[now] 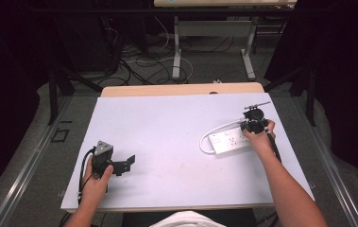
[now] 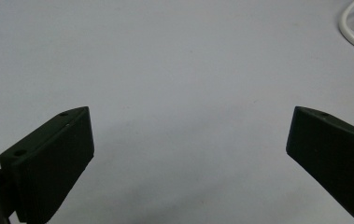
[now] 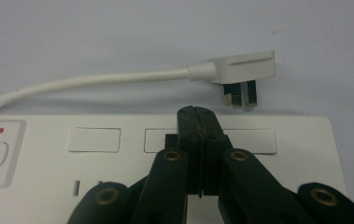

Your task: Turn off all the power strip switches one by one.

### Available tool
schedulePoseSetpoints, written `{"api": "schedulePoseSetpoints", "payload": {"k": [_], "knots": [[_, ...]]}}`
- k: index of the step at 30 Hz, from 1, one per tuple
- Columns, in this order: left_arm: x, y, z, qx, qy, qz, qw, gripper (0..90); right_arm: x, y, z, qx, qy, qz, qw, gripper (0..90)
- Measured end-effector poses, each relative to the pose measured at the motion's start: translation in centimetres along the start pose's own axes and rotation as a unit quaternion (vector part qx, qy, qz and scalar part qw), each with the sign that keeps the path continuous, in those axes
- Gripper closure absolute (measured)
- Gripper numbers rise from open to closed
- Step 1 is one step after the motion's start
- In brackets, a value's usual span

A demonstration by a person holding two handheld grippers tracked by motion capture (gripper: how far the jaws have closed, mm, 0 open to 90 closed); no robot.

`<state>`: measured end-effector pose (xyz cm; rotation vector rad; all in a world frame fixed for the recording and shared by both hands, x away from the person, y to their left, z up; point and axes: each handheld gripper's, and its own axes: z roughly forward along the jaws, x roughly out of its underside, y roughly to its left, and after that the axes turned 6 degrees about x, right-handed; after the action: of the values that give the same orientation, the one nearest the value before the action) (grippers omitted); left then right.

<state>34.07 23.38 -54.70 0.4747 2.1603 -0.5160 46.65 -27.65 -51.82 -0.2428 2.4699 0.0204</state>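
Power strip (image 1: 230, 139) lies flat near right edge of tabletop (image 1: 167, 142), cord (image 3: 95, 81) looping round to plug (image 3: 240, 70) lying just beyond it. Right gripper (image 3: 198, 119) over strip's top face, jaws pressed together, pinching nothing. Left gripper (image 2: 188, 140) near front-left corner, jaws spread wide over bare surface. Strip looks rigid, light, smooth plastic, likely slippery; best taken across narrow sides. Cord bendy; plug offers firm hold.
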Motion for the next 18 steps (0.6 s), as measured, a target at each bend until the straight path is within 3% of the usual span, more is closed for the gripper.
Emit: {"api": "schedulePoseSetpoints", "payload": {"k": [18], "knots": [[0.00, -0.04, 0.01, 0.000, 0.001, 0.001, 1.0000, 0.9, 0.07, -0.17, 0.11, -0.004, 0.003, -0.002, 1.0000, 90.0]]}}
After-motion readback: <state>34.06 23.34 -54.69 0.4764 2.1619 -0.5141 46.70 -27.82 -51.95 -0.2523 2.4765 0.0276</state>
